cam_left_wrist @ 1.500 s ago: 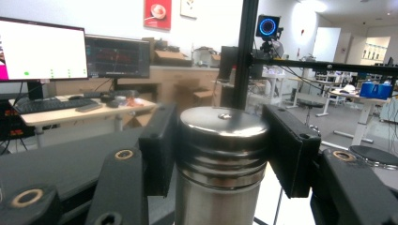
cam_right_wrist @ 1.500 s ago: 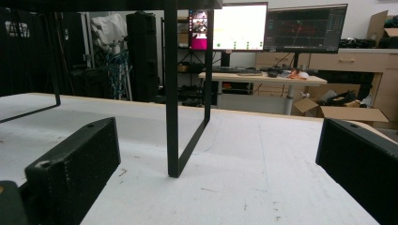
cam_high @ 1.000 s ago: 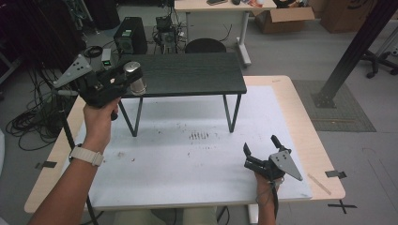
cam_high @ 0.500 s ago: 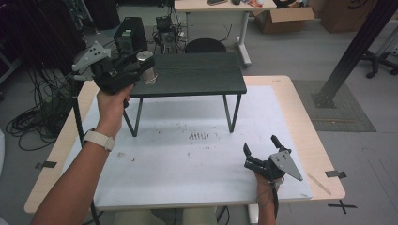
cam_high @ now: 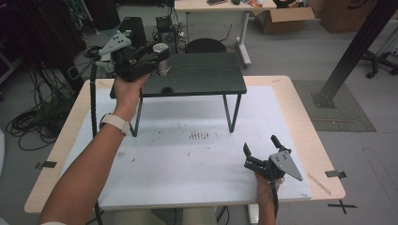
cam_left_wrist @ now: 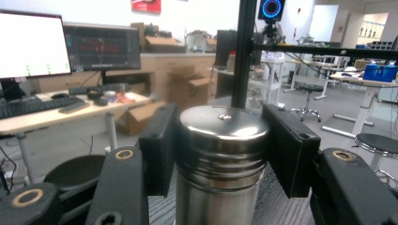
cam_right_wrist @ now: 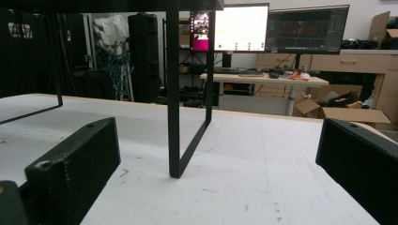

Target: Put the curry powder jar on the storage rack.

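Note:
A shiny steel canister (cam_high: 163, 51) with a rounded lid stands upright between the jaws of my left gripper (cam_high: 161, 60), over the left rear part of a low black shelf (cam_high: 206, 80). In the left gripper view the black pads (cam_left_wrist: 157, 149) press on both sides of the canister (cam_left_wrist: 220, 159), so the gripper (cam_left_wrist: 221, 150) is shut on it. Whether the canister's base touches the shelf top is hidden. My right gripper (cam_high: 260, 145) rests on the white mat (cam_high: 187, 159) at the front right, jaws wide apart. Nothing is between its jaws in the right gripper view (cam_right_wrist: 218, 168).
The shelf stands on thin black wire legs (cam_right_wrist: 173, 93) on the mat's far half, with open space beneath it. The wooden table edge (cam_high: 324, 154) frames the mat. A cable (cam_high: 94, 108) hangs from the left gripper down the table's left side.
My left hand has carried the canister rightward and farther away, from beyond the shelf's left end to above its top. The right gripper has stayed where it was.

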The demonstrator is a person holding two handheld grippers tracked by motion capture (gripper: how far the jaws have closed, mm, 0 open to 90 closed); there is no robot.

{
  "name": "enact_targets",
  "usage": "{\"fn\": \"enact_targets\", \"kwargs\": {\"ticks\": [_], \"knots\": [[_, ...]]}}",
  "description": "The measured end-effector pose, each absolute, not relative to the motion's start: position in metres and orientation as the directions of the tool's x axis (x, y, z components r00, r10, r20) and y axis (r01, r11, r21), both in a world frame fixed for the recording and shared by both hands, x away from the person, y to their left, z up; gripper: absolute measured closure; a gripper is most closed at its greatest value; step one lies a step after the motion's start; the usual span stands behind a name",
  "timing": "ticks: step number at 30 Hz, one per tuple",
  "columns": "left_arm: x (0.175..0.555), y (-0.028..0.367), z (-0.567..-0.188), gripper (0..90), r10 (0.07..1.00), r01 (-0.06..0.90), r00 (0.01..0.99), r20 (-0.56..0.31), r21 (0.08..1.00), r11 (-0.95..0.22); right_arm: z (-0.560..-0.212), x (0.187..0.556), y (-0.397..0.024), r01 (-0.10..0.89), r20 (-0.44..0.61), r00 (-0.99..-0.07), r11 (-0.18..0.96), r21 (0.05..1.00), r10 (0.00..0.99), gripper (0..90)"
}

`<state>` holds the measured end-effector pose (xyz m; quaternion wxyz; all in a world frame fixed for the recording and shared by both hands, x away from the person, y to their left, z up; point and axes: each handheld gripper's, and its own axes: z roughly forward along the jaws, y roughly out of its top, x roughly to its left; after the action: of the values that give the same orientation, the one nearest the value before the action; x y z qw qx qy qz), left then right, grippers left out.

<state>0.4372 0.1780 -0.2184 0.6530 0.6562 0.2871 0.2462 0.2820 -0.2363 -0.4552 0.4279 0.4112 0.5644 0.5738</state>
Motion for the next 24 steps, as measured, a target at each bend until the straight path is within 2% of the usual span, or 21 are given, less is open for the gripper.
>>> {"fn": "enact_targets", "kwargs": {"ticks": [5, 17, 24], "knots": [[0.448, 0.173, -0.224, 48.5, 0.704, 0.093, 0.705, -0.085, 0.995, 0.027, -0.455, 0.282, -0.236, -0.029, -0.012, -0.297, 0.003, 1.0, 0.955, 0.0], [0.464, 0.154, -0.229, 48.5, 0.732, 0.144, 0.681, -0.032, 0.985, -0.09, -0.455, 0.282, -0.236, -0.029, -0.01, -0.303, 0.001, 1.0, 0.953, 0.0], [0.466, 0.153, -0.229, 48.5, 0.752, 0.176, 0.659, -0.027, 0.977, -0.119, -0.455, 0.282, -0.237, -0.033, -0.013, -0.307, 0.003, 0.999, 0.952, 0.0]]}}
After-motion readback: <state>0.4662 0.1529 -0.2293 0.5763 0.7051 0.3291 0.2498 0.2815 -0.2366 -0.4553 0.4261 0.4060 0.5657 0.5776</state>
